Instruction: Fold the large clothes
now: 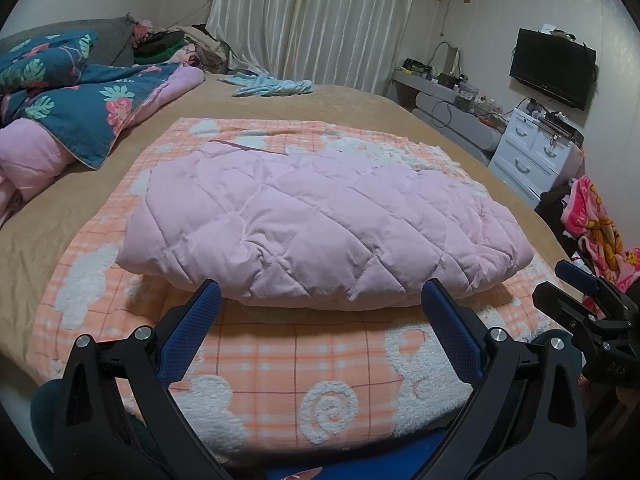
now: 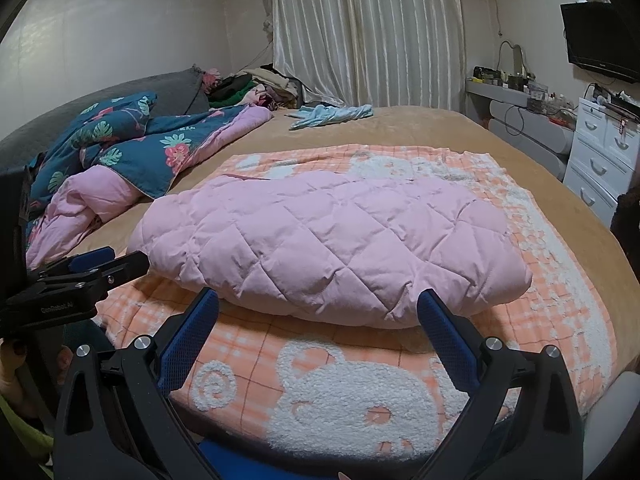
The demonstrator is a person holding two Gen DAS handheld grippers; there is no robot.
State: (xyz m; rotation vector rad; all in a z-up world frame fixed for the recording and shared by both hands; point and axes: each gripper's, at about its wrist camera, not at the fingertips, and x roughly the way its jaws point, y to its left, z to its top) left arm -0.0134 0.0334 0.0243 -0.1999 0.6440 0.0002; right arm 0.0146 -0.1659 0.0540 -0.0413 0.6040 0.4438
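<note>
Your bed (image 1: 48,216) fills both views under a tan cover; on it lies an orange checked blanket (image 1: 280,360) with white fleecy figures, spread flat towards the near edge; a teal flowered quilt (image 1: 80,104) with pink lining is heaped at the far left, clear of the blanket; a pale blue cloth (image 1: 276,85) lies near the far edge by the curtains (image 1: 312,20). The pink quilted coat (image 1: 320,220) sits in the middle of the blanket, folded into a puffy oblong bundle, its near edge just beyond your fingers. Your left gripper (image 1: 320,300) has its fingers spread wide and empty, tips close to the coat's near edge; your right gripper (image 2: 318,308) is the same, wide apart and holding nothing.
</note>
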